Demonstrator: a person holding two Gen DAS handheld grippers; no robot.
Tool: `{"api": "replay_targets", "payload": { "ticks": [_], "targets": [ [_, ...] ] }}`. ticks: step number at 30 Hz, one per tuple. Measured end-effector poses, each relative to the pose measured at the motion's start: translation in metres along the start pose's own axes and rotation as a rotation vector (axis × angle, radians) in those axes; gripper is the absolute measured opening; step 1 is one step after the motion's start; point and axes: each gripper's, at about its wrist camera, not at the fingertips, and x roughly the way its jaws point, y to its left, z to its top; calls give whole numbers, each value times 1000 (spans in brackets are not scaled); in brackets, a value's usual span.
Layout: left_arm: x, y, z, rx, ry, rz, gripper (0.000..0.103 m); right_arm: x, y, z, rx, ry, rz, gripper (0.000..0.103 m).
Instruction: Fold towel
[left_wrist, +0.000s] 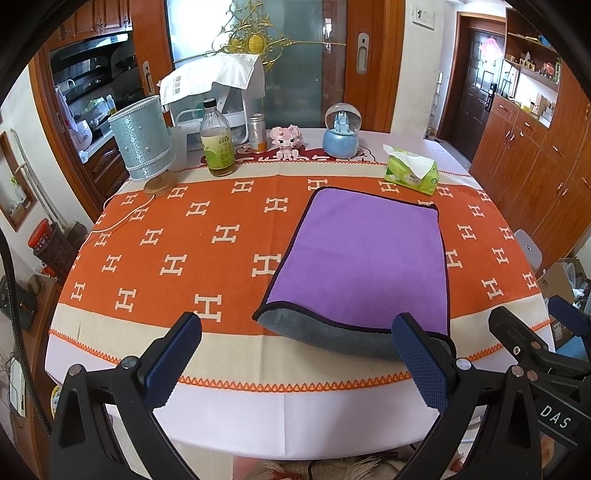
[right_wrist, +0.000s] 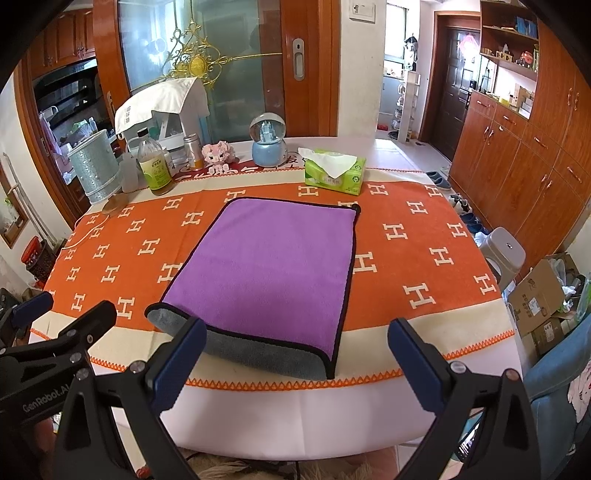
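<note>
A purple towel (left_wrist: 364, 258) with a black hem lies on the orange patterned tablecloth (left_wrist: 207, 236), folded over so its grey underside shows along the near edge. It also shows in the right wrist view (right_wrist: 273, 266). My left gripper (left_wrist: 295, 354) is open and empty, held above the table's near edge, left of the towel's near left corner. My right gripper (right_wrist: 295, 358) is open and empty, above the near edge in front of the towel's near right corner. The right gripper also shows at the right of the left wrist view (left_wrist: 532, 332).
Along the table's far side stand a silver-blue lamp (left_wrist: 142, 144), a glass bottle (left_wrist: 218, 140), a can, a pink toy (left_wrist: 286, 138), a snow globe (left_wrist: 341, 129) and a green tissue pack (left_wrist: 412, 171). A stool (right_wrist: 504, 254) and cardboard boxes (right_wrist: 543, 299) stand at the right.
</note>
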Motion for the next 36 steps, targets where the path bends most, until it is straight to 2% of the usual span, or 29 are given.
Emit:
{"api": "replay_targets", "payload": {
  "ticks": [12, 22, 27, 31, 34, 36],
  "targets": [
    [0, 1, 2, -2, -1, -11, 102, -5, 6, 10, 2, -18, -7, 100],
    [19, 18, 32, -5, -32, -47, 102, 2, -16, 18, -11, -79, -56, 100],
    [32, 33, 44, 9, -65, -79, 102, 11, -30, 20, -17, -89, -53, 98],
    [45, 38, 49, 56, -70, -139, 102, 22, -39, 16, -30, -83, -44, 98],
    [58, 36, 46, 120, -62, -153, 100, 32, -42, 12, -41, -65, -13, 93],
    [68, 34, 41, 182, -70, -171, 100, 41, -44, 9, -53, -48, 9, 82]
  ]
}}
